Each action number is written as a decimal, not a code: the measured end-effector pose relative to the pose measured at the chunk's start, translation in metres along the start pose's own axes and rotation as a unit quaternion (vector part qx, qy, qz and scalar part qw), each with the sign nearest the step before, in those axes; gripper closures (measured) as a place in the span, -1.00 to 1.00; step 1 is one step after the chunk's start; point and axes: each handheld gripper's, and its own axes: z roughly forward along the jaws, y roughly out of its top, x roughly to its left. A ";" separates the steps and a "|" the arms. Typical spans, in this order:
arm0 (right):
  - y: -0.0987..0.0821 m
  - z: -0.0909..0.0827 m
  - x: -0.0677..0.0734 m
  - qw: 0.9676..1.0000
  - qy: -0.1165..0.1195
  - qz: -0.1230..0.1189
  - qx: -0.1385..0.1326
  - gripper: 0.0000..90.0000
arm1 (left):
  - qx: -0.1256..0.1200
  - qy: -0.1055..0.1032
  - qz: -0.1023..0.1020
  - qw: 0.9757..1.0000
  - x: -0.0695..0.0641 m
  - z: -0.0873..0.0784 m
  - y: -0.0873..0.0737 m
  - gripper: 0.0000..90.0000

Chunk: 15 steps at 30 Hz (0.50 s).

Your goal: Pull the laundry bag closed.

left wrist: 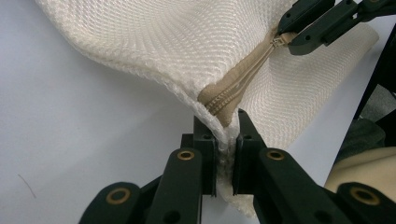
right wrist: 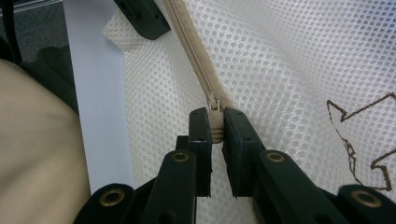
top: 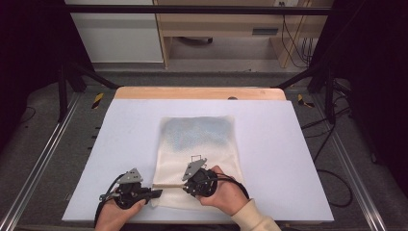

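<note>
White mesh laundry bag (top: pixel 199 149) flat on the pale counter (top: pixel 120 144), lying lengthwise from the middle toward the near edge, a bluish patch showing through its far half. Beige zipper (top: pixel 168 186) along the bag's near end, stretched between the two grippers. Left gripper (top: pixel 156 193) at the bag's near left corner, jaws clamped tight on the bunched mesh right at the zipper's end (left wrist: pixel 219 105), fabric pinched up from the counter there. Right gripper (top: pixel 184 187) just to the right, near the middle of the near edge, jaws closed on the small beige zipper pull (right wrist: pixel 215 122), slider directly beyond the tips. Closed teeth running away from the pull toward the left gripper (right wrist: pixel 142 18), seen at the far end of the right gripper view. Brown outline print (right wrist: pixel 362 140) on the mesh to the right of the pull. A hand behind each gripper, cream sleeve (top: pixel 252 216) on the right forearm.
</note>
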 end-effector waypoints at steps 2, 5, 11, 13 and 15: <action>-0.001 -0.001 0.000 1.000 0.000 -0.001 0.001 0.83 | -0.001 0.000 -0.002 1.000 0.001 0.000 0.000 0.84; -0.001 -0.002 -0.001 1.000 -0.001 0.002 -0.001 0.83 | -0.001 0.000 -0.003 1.000 0.001 0.000 0.000 0.84; -0.002 -0.002 -0.001 1.000 -0.002 0.004 0.000 0.83 | 0.000 0.003 -0.001 1.000 0.000 -0.001 0.000 0.84; -0.002 -0.002 -0.001 1.000 -0.002 0.000 0.002 0.83 | 0.000 0.002 0.000 1.000 0.000 -0.001 0.000 0.84; -0.004 -0.003 -0.002 1.000 0.001 0.000 0.001 0.83 | 0.002 0.001 0.002 1.000 0.000 -0.001 0.000 0.84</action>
